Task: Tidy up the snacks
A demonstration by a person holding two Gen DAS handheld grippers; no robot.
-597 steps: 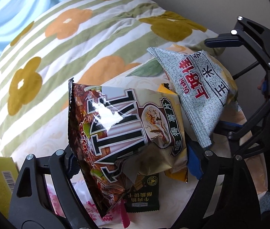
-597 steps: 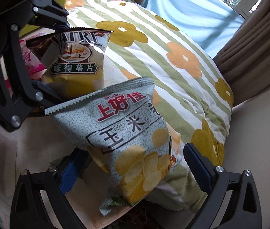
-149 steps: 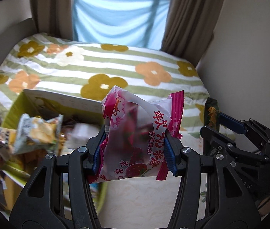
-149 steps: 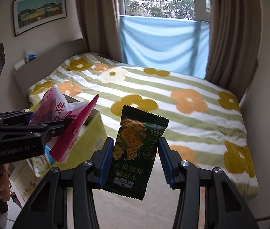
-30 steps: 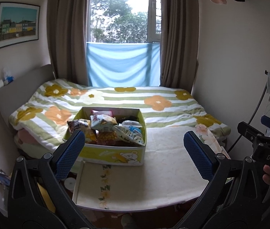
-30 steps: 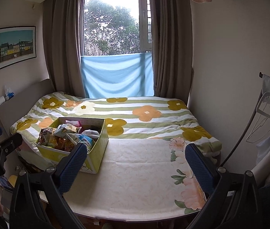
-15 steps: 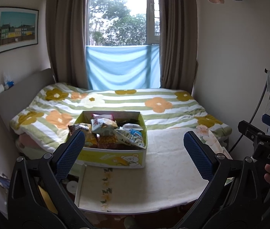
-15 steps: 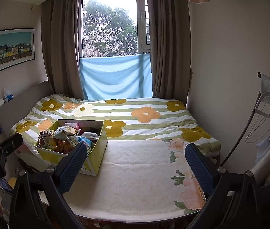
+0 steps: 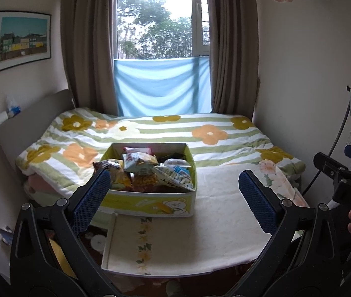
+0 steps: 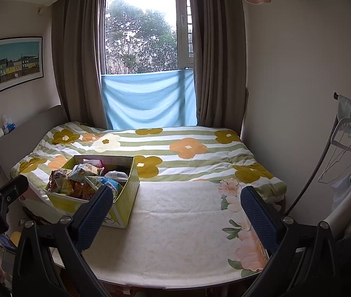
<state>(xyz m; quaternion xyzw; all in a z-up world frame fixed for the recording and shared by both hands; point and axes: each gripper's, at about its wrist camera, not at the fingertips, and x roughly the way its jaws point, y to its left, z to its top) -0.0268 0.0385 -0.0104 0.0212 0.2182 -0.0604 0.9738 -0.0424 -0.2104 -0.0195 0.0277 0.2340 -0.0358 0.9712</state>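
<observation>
Left wrist view: left claw and right claw both spread, empty, snack box full on counter.

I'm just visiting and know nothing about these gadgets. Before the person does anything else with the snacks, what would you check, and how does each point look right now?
1. Left gripper empty: ok, jaws wide apart, nothing between them.
2. Right gripper empty: ok, wide open too.
3. Snacks gathered in the box: ok, packets piled inside.
4. No packets left on the table: ok on the part in view; its near edge is hidden.
5. Box sitting safely: ok, flat on the table's left side, against the bed.
6. Packets dropped on the floor: cannot tell, mostly out of view.
</observation>
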